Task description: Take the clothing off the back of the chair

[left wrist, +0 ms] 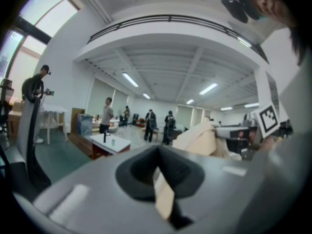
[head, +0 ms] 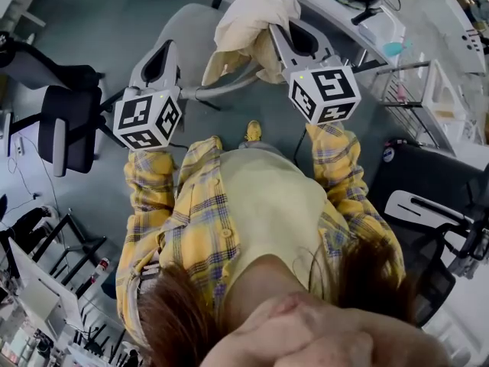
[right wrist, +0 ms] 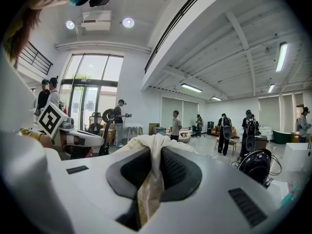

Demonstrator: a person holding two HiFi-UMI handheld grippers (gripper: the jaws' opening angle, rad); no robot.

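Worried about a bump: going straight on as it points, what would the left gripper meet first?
Beyond the clothing pinched by the left gripper, the way looks free: open floor to distant people. The white table lies left of that line; depth is unclear.

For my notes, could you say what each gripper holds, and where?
Both hold the cream clothing: the right gripper pinches a fold, the left gripper a strip.

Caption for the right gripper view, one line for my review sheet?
Right gripper, jaws shut on a fold of cream clothing, with people standing beyond.
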